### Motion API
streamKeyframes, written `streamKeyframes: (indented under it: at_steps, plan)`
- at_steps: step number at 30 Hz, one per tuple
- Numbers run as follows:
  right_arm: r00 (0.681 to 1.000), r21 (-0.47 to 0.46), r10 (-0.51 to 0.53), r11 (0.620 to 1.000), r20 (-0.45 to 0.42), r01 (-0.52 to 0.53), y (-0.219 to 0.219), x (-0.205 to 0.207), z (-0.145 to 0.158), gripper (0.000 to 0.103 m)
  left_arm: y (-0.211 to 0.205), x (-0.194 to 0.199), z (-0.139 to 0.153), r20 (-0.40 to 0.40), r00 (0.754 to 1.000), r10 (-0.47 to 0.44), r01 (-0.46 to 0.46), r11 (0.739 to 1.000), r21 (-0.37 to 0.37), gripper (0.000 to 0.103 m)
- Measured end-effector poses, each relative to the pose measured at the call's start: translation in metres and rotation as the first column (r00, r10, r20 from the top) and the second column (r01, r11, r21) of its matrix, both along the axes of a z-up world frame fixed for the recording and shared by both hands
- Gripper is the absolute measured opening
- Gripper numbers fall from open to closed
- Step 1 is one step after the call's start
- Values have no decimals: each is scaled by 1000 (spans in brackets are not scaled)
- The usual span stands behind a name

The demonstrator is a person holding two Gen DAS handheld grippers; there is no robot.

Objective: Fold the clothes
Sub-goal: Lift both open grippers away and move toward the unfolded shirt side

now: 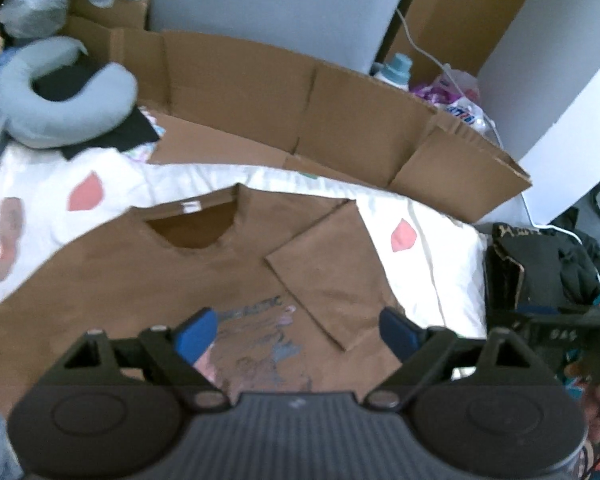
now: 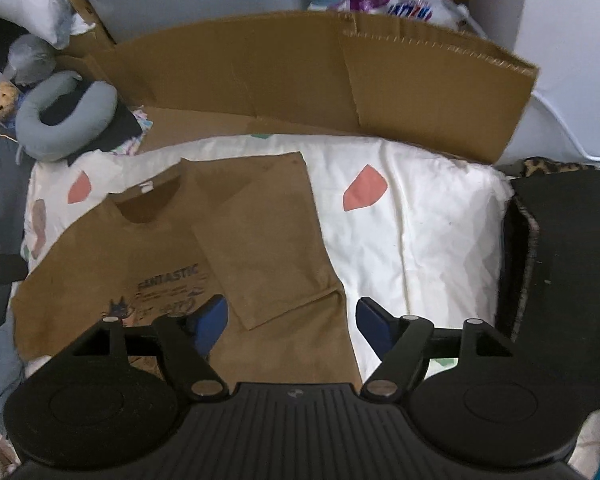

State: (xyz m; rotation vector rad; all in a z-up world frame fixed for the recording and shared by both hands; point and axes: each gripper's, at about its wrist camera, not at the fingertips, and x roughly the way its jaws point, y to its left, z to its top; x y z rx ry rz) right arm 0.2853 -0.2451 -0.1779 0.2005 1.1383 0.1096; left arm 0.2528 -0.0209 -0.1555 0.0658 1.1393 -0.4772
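We had the brown shirt (image 2: 100, 248) flat on the white quilt (image 2: 420, 232), collar at 11 o'clock, one side already folded in with the sleeve (image 2: 268, 240) lying over the chest. The left gripper (image 1: 296, 328) and right gripper (image 2: 292, 320) both hung above it, jaws wide, nothing between them. Risk, we judged: the loose sleeve could slip back or bunch if the next pinch caught only one layer, and the soft quilt could ride up with the cloth.
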Motion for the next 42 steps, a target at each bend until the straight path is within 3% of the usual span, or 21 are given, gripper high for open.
streamKeyframes:
  at_steps: [11, 18, 30, 42]
  plan:
    - [999, 20, 18, 1000, 29, -19, 5, -40, 95, 86, 65, -49, 58, 10, 995, 102, -102, 994, 33, 90]
    - [995, 17, 79, 997, 60, -81, 32, -50, 134, 89, 110, -62, 80, 30, 984, 176, -177, 984, 15, 90]
    - [984, -14, 167, 986, 66, -167, 86, -50, 147, 90, 196, -85, 92, 77, 952, 295, -295, 955, -13, 90]
    - [967, -13, 249, 969, 48, -248, 143, -56, 122, 90, 258, -103, 94, 132, 913, 386, -382, 923, -50, 90]
